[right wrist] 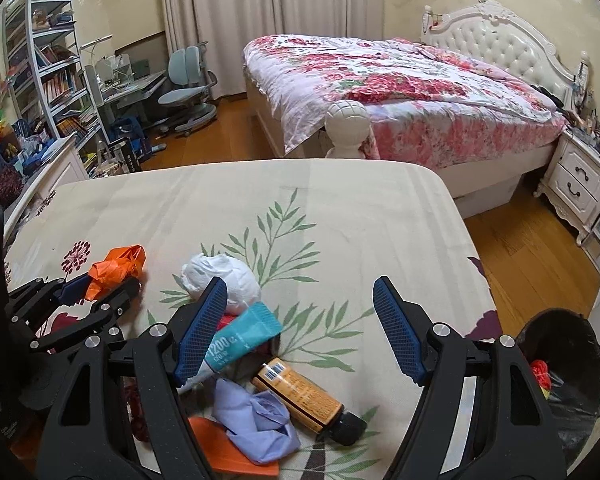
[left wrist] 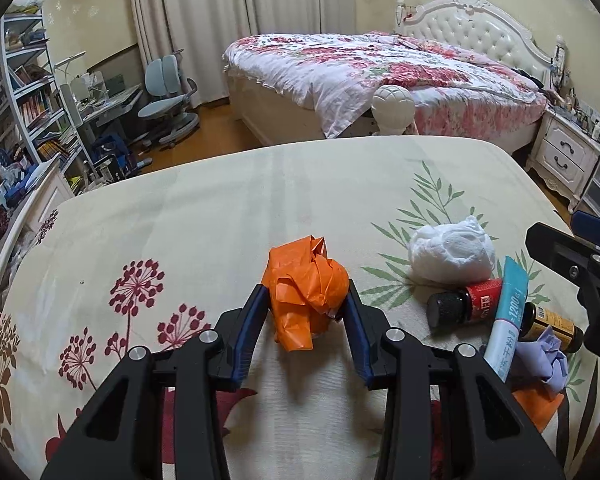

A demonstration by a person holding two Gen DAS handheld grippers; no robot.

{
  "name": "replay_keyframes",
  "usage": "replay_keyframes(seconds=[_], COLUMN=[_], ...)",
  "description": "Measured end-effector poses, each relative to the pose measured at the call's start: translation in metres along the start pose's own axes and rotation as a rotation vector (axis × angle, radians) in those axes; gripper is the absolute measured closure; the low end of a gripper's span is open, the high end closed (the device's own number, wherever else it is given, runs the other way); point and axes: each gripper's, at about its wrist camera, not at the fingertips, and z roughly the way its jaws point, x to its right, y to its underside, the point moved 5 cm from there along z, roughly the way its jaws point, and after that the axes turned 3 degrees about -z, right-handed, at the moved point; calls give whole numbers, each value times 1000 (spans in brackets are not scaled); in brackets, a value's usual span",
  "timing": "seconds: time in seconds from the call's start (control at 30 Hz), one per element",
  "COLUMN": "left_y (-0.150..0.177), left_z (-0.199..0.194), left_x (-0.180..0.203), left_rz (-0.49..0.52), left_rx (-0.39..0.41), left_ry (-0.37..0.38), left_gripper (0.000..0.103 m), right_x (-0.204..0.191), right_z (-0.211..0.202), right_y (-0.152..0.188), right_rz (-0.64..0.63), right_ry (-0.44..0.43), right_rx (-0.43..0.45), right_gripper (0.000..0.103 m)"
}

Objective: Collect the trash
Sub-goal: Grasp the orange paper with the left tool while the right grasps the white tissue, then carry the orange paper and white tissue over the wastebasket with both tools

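left gripper (left wrist: 307, 300): fingers closed in on the crumpled orange bag (left wrist: 306, 294), one blue pad against each side of it; the bag sits on the bedsheet (left wrist: 220, 208) between them.
right gripper (right wrist: 300, 304): fingers wide apart with nothing between the pads, hanging above the pile of rubbish.
orange bag: toward the left part of the sheet, well apart from the other rubbish; in the right wrist view it shows at the far left, in the other gripper's fingers.
white tissue wad (right wrist: 224, 280): lies on the green leaf print, just beyond the tube.
blue tube (right wrist: 236, 340): lies slanted across the pile, partly behind the right gripper's left finger.
red-label bottle (left wrist: 466, 300): on its side beside the tissue wad, its black cap pointing left.
yellow-label bottle (right wrist: 304, 394): on its side, black cap toward the camera, next to the purple wad.
purple wad (right wrist: 256, 420): crumpled, resting on a flat orange sheet (right wrist: 228, 452).
bin (right wrist: 560, 364): dark-lined, off the right edge of the bed, with something red inside.
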Motion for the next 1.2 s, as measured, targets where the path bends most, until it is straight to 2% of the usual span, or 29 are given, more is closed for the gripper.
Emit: replay_keyframes(seconds=[0.47, 0.57, 0.6, 0.63, 0.8, 1.03, 1.2], left_y=[-2, 0, 0, 0, 1, -3, -3], left_z=[-8, -7, -7, -7, -12, -35, -56], left_x=[-47, -50, -50, -51, -50, -42, -28], left_rz=[-65, -70, -73, -75, -82, -81, -71], left_rx=[20, 18, 17, 16, 26, 72, 105], left_ry=[-58, -62, -63, -63, -63, -50, -29], left_gripper=[63, 63, 63, 63, 63, 63, 63], right_x=[-50, -54, -55, -56, -59, -42, -24], right_z=[39, 45, 47, 47, 37, 2, -25], right_y=[-10, -7, -6, -5, -9, -20, -16], right_rz=[-122, -123, -119, -115, -117, -62, -37], right_ry=[-36, -65, -80, -88, -75, -71, -44], right_rx=[-120, -156, -166, -171, -138, -45, -2], right_gripper=[32, 41, 52, 56, 62, 62, 62])
